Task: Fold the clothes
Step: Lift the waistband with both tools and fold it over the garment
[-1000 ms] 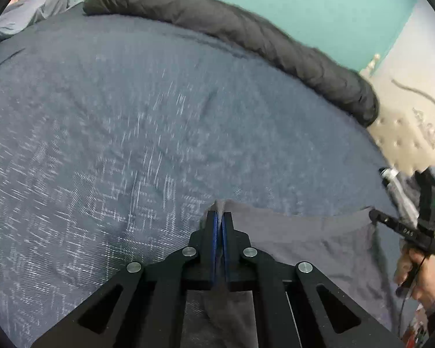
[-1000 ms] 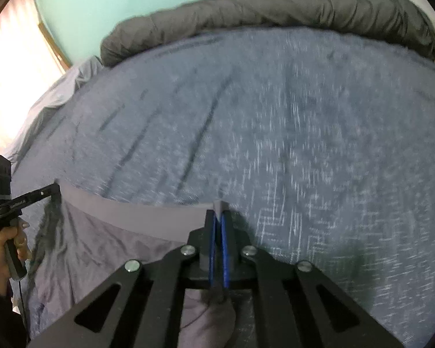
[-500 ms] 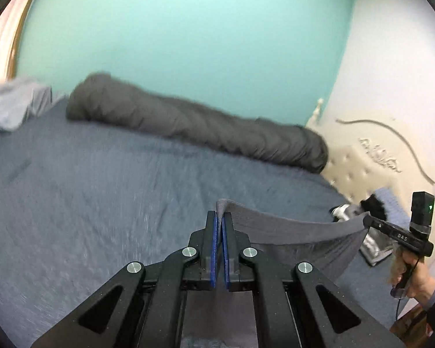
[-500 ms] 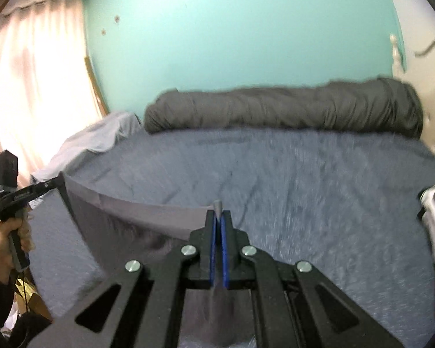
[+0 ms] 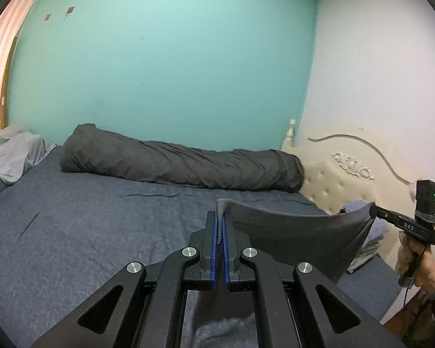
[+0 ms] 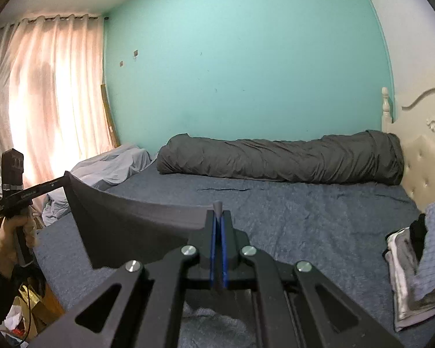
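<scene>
While both claws stay off the bed (image 5: 101, 232), the left gripper (image 5: 219, 223) and right gripper (image 6: 217, 217) each clamp a top corner of the grey garment (image 5: 298, 237), its long edge stretched taut straight across between them. Its lower part drops out of sight behind the claws; "DAS" reads on the right tool's arm.

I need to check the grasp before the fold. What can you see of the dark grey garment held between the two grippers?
The garment is dark grey, soft-looking cloth, its kind unclear. Its top edge hangs slightly slack in the air above the bed. The left gripper pinches one corner and the right gripper the other, both shut. The rest hangs down out of view.
</scene>
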`<state>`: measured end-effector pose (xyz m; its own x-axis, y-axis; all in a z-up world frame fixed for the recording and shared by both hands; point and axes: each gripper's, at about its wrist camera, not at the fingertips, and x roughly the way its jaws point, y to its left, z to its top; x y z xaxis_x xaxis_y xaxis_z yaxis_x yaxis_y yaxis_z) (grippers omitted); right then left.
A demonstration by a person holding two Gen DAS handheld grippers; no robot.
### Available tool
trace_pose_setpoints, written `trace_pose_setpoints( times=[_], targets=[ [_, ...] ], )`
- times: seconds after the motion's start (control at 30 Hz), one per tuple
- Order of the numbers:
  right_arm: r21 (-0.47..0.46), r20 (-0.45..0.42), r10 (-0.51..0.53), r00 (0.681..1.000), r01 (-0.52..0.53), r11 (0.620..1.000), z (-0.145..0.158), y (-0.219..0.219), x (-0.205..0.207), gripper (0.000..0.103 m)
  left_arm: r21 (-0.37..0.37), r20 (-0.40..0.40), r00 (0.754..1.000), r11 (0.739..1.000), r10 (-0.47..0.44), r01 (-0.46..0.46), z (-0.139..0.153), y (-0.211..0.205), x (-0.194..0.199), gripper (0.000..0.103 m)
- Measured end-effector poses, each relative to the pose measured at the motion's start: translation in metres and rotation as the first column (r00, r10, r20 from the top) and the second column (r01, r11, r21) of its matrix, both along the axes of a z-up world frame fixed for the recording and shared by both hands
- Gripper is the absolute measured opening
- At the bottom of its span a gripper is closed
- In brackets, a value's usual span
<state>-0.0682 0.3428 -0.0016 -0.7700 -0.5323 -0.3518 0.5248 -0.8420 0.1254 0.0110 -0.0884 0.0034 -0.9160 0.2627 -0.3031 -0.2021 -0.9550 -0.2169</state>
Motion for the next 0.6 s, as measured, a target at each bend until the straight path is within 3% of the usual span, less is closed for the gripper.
trace_pose_setpoints(
  times=[0.17, 0.3, 0.43, 0.6],
  targets=[
    [0.018, 0.034, 0.017, 0.999, -0.018, 1.0, -0.001, 0.009, 0.011, 0.003, -0.016, 0.061, 0.998, 1.0, -0.026, 0.027, -0.018, 0.005, 0.002, 0.003],
    [0.042, 0.125, 0.004, 0.992, -0.009, 0.999, -0.039, 0.01, -0.009, 0.003, -0.019, 0.126, 0.991, 0.999, -0.041, 0.044, -0.042, 0.008, -0.007, 0.003],
    [0.068, 0.219, -0.019, 0.976, 0.004, 0.998, -0.091, 0.005, -0.043, 0.003, -0.034, 0.24, 0.971, 0.999, -0.02, 0.029, -0.101, 0.011, -0.05, 0.003],
    [0.126, 0.328, -0.078, 0.941, 0.039, 0.991, -0.164, -0.009, -0.102, 0.003, -0.026, 0.378, 0.926, 1.0, 0.013, -0.003, -0.186, 0.007, -0.119, 0.003]
  ],
)
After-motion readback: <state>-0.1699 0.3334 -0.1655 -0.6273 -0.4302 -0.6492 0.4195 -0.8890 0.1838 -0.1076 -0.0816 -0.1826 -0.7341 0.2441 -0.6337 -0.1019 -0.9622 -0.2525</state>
